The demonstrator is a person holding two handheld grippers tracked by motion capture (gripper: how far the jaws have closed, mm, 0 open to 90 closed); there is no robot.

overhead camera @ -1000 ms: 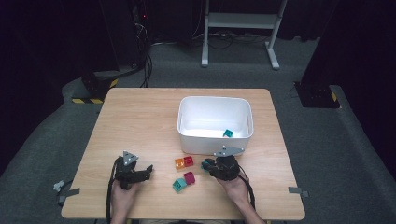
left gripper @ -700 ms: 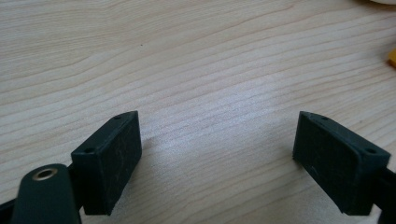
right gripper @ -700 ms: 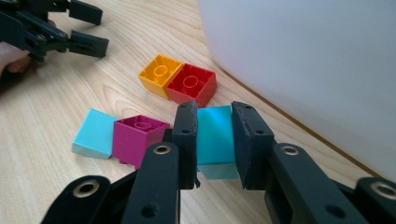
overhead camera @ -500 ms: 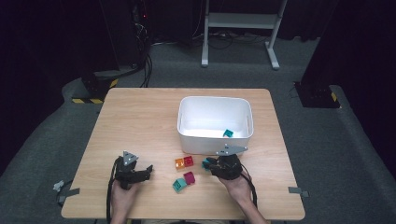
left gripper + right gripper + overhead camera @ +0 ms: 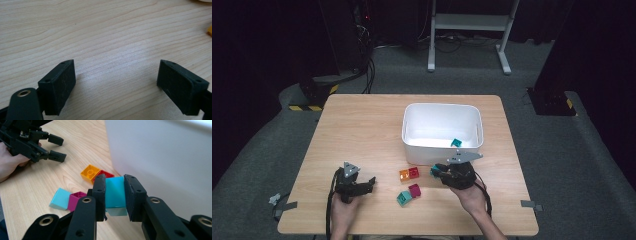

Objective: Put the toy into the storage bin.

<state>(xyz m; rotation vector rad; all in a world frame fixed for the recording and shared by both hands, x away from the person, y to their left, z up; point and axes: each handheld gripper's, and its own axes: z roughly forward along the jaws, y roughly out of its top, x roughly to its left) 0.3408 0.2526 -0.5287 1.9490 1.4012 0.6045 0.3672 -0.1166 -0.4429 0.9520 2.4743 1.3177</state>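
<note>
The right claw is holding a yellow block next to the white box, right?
Not quite. The block in the right claw is turquoise, not yellow, as the right gripper view shows. The yellow block lies on the table. The rest is right: the claw holds its block next to the white box.

A white metal stand (image 5: 469,30) on grey carpet (image 5: 592,165) behind the bench (image 5: 362,125), cables (image 5: 367,70) at its left

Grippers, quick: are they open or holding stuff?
Left gripper: open, holding nothing.
Right gripper: shut on a turquoise block.
</note>
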